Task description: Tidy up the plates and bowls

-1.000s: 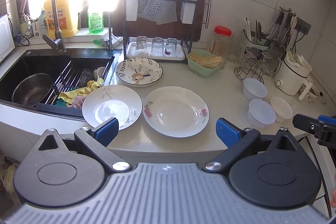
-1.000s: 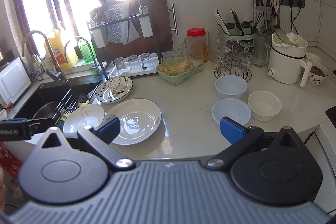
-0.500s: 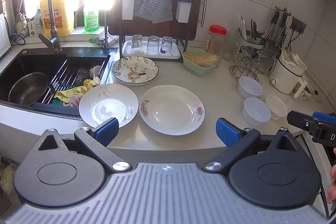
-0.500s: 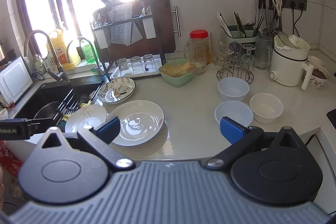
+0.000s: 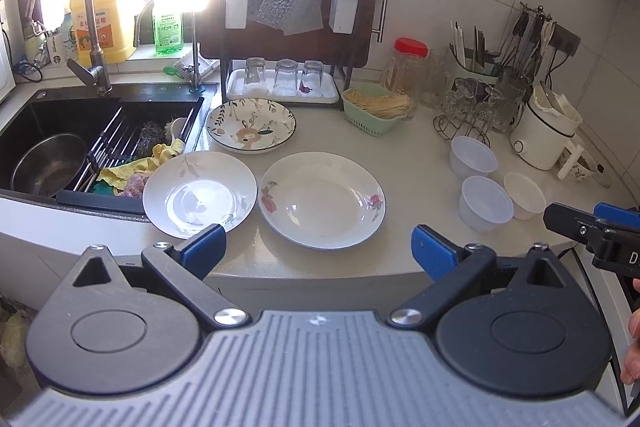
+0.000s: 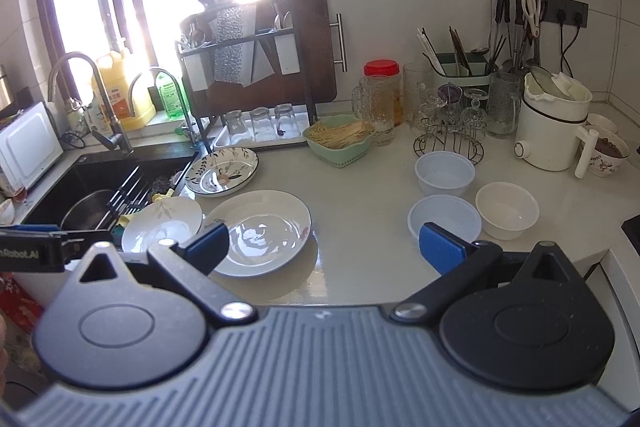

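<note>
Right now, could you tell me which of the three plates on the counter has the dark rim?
The leaf-patterned plate farthest back, beside the sink, has the dark rim. The two front plates are white with plain rims.

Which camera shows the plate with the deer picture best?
The left wrist view: the deer-pattern plate faces the camera, so its flowers and animal show plainly. In the right wrist view the same plate is smaller and seen at a slant, its picture blurry.

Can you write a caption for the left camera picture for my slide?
Open left gripper hovers before three plates: two white plates and a patterned plate, three bowls at right.
</note>
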`<state>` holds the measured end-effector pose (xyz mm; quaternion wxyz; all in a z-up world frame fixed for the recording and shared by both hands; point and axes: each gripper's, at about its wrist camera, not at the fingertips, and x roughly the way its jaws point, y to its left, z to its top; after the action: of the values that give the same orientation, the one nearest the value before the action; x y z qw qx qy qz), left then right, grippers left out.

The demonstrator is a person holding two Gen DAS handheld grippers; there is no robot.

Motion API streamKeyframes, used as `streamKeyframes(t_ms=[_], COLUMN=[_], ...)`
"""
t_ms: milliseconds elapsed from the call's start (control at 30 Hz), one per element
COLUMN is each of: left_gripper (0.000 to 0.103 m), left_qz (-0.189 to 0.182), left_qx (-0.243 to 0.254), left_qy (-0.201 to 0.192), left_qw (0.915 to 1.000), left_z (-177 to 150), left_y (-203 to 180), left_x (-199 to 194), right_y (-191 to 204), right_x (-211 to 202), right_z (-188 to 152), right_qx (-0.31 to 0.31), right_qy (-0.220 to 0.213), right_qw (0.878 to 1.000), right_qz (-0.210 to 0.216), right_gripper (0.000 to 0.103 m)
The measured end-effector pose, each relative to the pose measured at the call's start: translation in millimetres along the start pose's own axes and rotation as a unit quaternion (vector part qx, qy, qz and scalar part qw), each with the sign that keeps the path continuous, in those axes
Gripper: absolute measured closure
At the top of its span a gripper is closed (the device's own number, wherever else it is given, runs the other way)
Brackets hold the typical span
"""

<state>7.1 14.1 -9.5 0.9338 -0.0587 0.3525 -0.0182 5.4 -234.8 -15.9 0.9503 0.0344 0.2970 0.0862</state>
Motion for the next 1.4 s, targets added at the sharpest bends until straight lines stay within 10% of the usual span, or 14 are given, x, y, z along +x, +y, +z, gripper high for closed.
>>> streamKeyframes(t_ms=[1400], left_gripper=[0.002], left_qz=[0.034], left_qx=[-0.004], left_qy=[0.073], left_qw=[0.9967], left_z=[4], left_y=[40], left_x=[62], right_y=[26], right_x=[59], right_z=[-12], right_qx=[0.039], right_qy=[0.043], right_qw=[0.997], right_qz=[0.056], right_gripper=[0.0])
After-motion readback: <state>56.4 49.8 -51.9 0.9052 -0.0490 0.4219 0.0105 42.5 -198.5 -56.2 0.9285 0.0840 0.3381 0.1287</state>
